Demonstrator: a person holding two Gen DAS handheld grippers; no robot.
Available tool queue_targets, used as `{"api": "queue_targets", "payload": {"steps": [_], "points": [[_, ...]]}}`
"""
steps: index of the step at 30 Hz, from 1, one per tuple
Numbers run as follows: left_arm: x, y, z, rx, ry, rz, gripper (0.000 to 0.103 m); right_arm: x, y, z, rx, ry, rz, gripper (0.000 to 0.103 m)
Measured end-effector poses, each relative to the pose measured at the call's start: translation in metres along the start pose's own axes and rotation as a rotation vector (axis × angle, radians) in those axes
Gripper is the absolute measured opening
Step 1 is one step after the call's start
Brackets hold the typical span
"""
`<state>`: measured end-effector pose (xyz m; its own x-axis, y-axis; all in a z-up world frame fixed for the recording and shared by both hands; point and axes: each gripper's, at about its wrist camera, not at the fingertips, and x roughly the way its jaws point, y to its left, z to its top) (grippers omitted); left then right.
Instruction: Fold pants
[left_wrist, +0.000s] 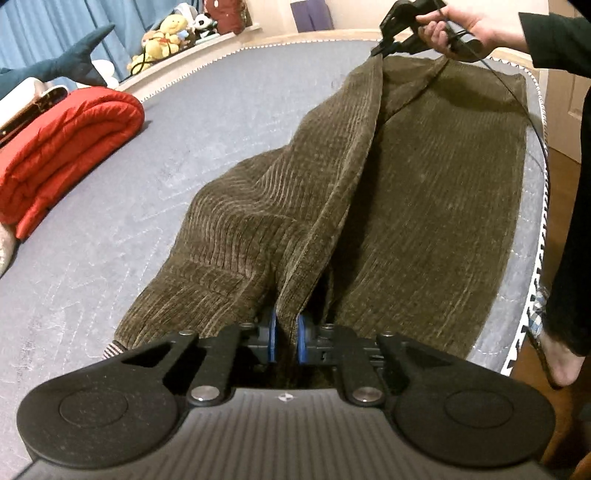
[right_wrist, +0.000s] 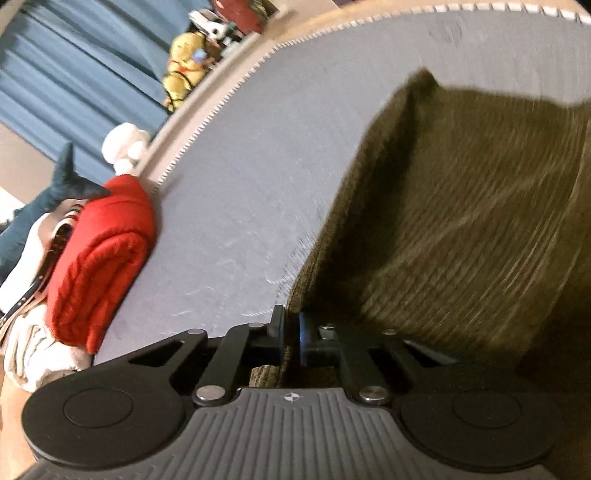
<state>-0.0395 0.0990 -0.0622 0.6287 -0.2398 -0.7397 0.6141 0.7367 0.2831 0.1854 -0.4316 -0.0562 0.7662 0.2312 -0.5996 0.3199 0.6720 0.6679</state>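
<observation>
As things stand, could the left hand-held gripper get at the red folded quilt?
Probably not right away. The left hand-held gripper is shut on the pants, so it would have to let go first. Otherwise bare mattress lies between it and the red folded quilt, with nothing blocking.

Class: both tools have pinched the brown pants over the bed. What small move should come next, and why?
Probably carry both tools sideways together, laying the lifted leg over the flat one. The left tool and right tool are each shut on an edge of the pants; one leg hangs raised while the other lies flat on the bed.
</observation>
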Motion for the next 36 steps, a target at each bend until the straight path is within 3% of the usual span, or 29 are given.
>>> {"api": "queue_targets", "payload": {"steps": [6, 9, 12, 14, 16, 18, 20, 22, 24, 28, 30, 32, 33, 34, 36], "points": [[-0.042, 0.008, -0.011, -0.003, -0.082, -0.029, 0.011, -0.073, 0.016, 0.005, -0.085, -0.006, -0.008, 0.006], [-0.060, 0.006, -0.026, 0.041, -0.071, -0.065, 0.011, -0.124, 0.022, -0.015, -0.126, 0.043, -0.129, 0.006], [-0.063, 0.000, -0.042, 0.077, 0.013, -0.126, 0.013, -0.167, 0.015, -0.056, -0.153, 0.051, -0.287, 0.005], [-0.061, -0.007, -0.048, 0.108, 0.060, -0.148, 0.018, -0.182, -0.001, -0.080, -0.177, 0.046, -0.383, 0.007], [-0.070, -0.013, -0.047, 0.126, 0.038, -0.163, 0.032, -0.189, -0.037, -0.085, -0.048, 0.070, -0.393, 0.007], [-0.088, -0.006, -0.038, 0.071, -0.061, -0.190, 0.039, -0.200, -0.064, -0.072, 0.074, 0.017, -0.384, 0.009], [-0.102, 0.005, -0.024, 0.004, -0.166, -0.172, 0.042, -0.213, -0.074, -0.053, 0.088, -0.094, -0.368, 0.009], [-0.111, 0.019, -0.007, -0.076, -0.243, -0.123, 0.052, -0.219, -0.080, -0.032, 0.085, -0.185, -0.350, 0.010], [-0.113, 0.034, 0.014, -0.183, -0.266, -0.061, 0.061, -0.223, -0.098, -0.013, 0.128, -0.252, -0.330, 0.014], [-0.104, 0.066, 0.057, -0.440, -0.254, 0.021, 0.061, -0.199, -0.143, 0.012, 0.262, -0.226, -0.290, 0.027], [-0.096, 0.063, 0.069, -0.479, -0.298, -0.020, 0.061, -0.182, -0.158, 0.015, 0.308, -0.197, -0.295, 0.028], [-0.081, 0.045, 0.070, -0.458, -0.349, -0.121, 0.060, -0.170, -0.167, 0.012, 0.312, -0.176, -0.311, 0.031], [-0.071, 0.032, 0.068, -0.433, -0.334, -0.171, 0.056, -0.165, -0.171, 0.012, 0.309, -0.173, -0.337, 0.035], [-0.057, 0.012, 0.067, -0.378, -0.284, -0.217, 0.051, -0.160, -0.172, 0.012, 0.309, -0.175, -0.352, 0.037], [-0.034, -0.035, 0.067, -0.163, -0.195, -0.241, 0.049, -0.151, -0.173, 0.012, 0.310, -0.181, -0.350, 0.037]]}}
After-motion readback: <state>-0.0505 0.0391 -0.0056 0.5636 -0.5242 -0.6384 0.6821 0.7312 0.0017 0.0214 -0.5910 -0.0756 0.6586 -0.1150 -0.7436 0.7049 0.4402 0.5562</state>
